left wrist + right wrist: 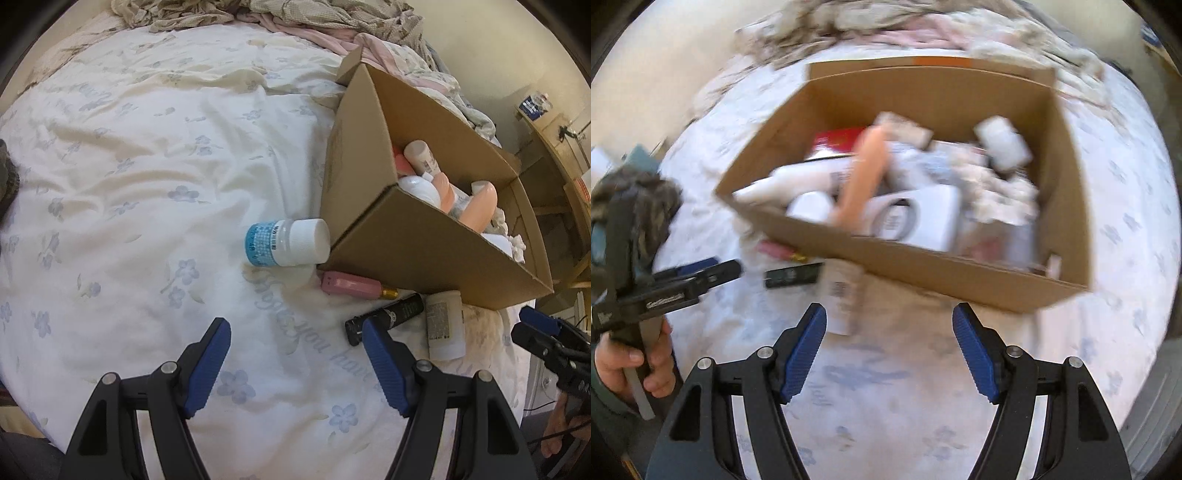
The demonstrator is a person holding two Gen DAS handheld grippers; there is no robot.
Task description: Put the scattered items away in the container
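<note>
Both our grippers, left gripper [297,332] and right gripper [889,319], gape empty; white bottle [290,242], pink tube [351,284], black tube [386,317] lie ahead of left, against the box [399,236]

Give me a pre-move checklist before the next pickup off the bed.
1. Left gripper open, empty: ok.
2. Right gripper open, empty: ok.
3. Items left outside cardboard box: white bottle, pink tube, black tube, white tube: not ok.
4. Room left in box: cannot tell.
5. Right wrist view sharp: not ok, blurred.
6. Grippers apart from each other: ok.
</note>
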